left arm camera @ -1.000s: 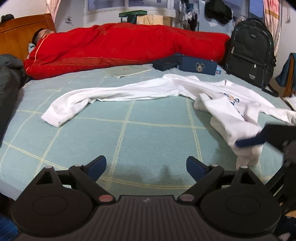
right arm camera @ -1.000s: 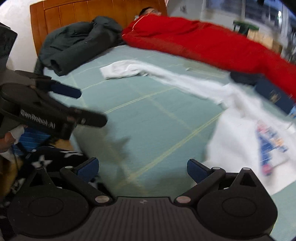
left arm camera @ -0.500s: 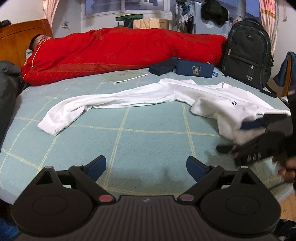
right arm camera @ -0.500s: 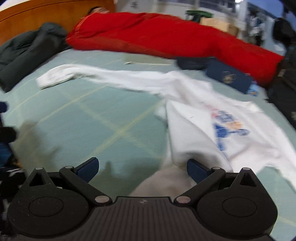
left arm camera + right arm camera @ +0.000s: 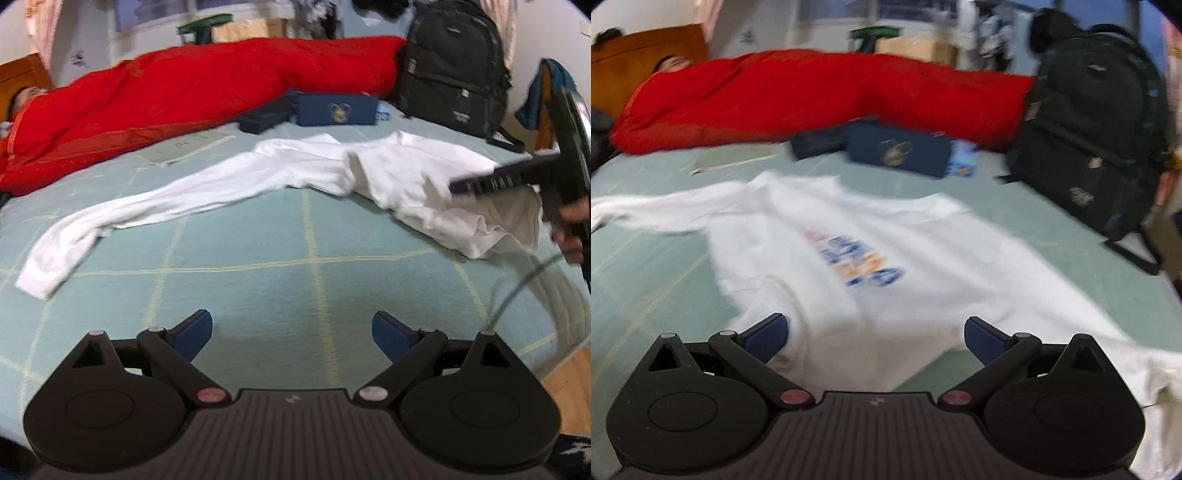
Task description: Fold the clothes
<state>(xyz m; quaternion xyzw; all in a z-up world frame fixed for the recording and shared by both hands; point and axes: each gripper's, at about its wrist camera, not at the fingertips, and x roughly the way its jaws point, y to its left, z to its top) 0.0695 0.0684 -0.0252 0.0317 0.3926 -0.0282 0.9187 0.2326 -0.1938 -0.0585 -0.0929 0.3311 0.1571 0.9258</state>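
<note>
My left gripper is wide open and holds nothing — its two blue tips hang over bare green bed with a pale grid of lines. My right gripper is wide open too. Its left tip sits right at the near edge of the white shirt, maybe touching it, but the picture is too blurry for me to tell; its right tip is over the bed just past that edge. Nothing is pinched between the jaws. From the left camera I can see my right gripper far over on the right, with my hand wrapped around its handle, held level and low over the bunched end of the shirt. The shirt lies flat across the bed with blue and orange print facing up. One long sleeve stretches away to the left, well apart from my left gripper. Behind the shirt are a blue case, a black backpack and a person lying under a red blanket.
</note>
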